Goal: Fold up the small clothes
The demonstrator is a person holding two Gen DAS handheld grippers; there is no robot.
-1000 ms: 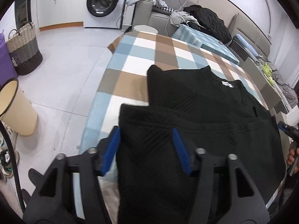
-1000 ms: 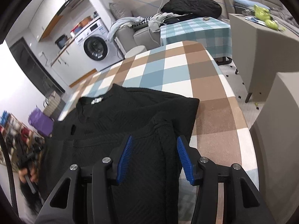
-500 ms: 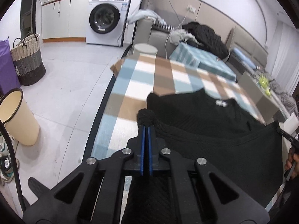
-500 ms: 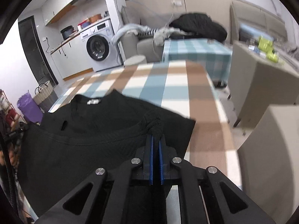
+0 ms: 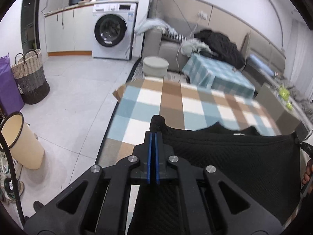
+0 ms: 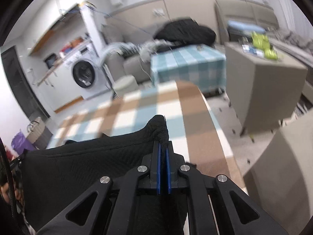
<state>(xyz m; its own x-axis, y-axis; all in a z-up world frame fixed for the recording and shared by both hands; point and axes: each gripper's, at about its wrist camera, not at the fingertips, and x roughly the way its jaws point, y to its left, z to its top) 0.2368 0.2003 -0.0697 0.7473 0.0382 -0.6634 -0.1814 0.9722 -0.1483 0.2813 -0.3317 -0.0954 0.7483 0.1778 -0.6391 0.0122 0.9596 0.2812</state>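
Two grippers, one in each of your hands, are clenched on the same black textured knit garment (image 5: 230, 156). In the left wrist view, your left gripper (image 5: 153, 137) sits at lower centre, its blue pads pressed together on a bunched corner of fabric that pokes out above the fingertips. From there the cloth stretches taut toward the right edge of the frame, where the tip of the other gripper and part of a hand (image 5: 307, 174) appear. In the right wrist view, your right gripper (image 6: 162, 146) at lower centre pinches the opposite corner, and the garment spreads to the lower left of the frame. The held edge is lifted off the blue, brown and white checked tablecloth (image 5: 172, 101), which fills the middle of both views. A white front-loading washing machine (image 5: 111, 31) stands upper left of centre in the left view.
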